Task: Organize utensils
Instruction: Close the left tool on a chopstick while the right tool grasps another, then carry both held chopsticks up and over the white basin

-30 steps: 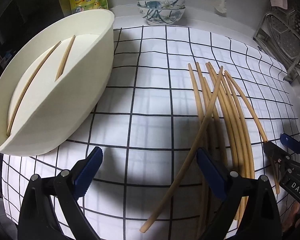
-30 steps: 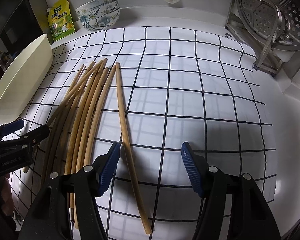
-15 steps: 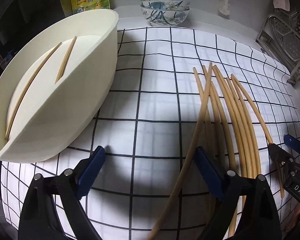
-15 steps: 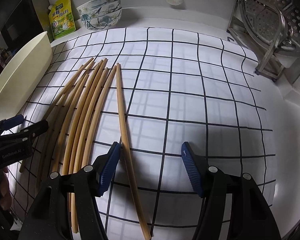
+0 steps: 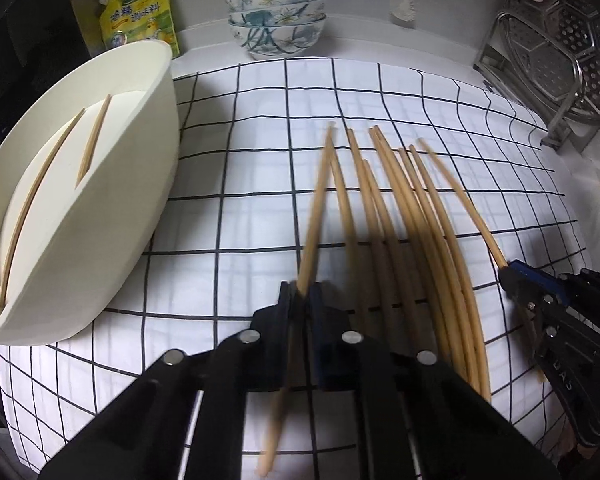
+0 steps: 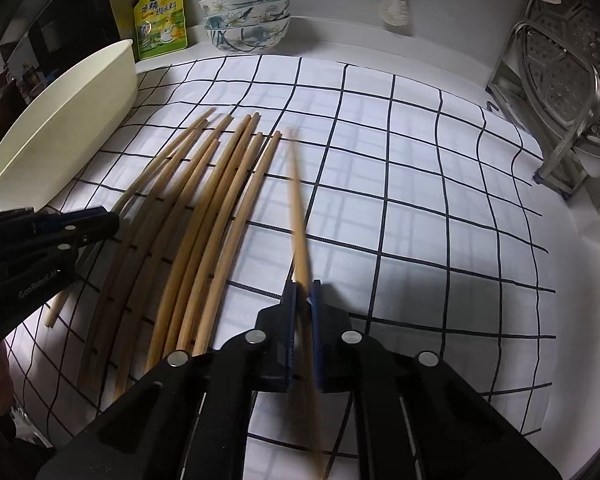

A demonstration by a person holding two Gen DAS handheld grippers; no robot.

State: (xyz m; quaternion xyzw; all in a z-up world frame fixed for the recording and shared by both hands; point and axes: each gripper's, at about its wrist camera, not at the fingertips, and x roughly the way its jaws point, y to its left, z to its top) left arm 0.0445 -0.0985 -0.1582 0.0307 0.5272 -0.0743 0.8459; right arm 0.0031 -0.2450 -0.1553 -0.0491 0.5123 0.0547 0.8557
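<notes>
Several long bamboo chopsticks (image 5: 404, 216) lie side by side on a white checked cloth (image 5: 240, 220); they also show in the right wrist view (image 6: 220, 200). My left gripper (image 5: 302, 292) is shut on the leftmost chopstick (image 5: 318, 208). My right gripper (image 6: 303, 292) is shut on the rightmost chopstick (image 6: 298, 200), which lies apart from the bundle. A cream oval tray (image 5: 112, 208) at the left holds two chopsticks (image 5: 94, 140).
Stacked floral bowls (image 5: 274, 16) and a yellow seasoning pouch (image 5: 140, 16) stand at the back. A steel dish rack (image 6: 560, 80) stands at the right. The cloth ends near the right counter edge (image 6: 580, 280).
Both grippers were open above the chopsticks; each has closed on one chopstick. The held chopsticks look blurred from motion.
</notes>
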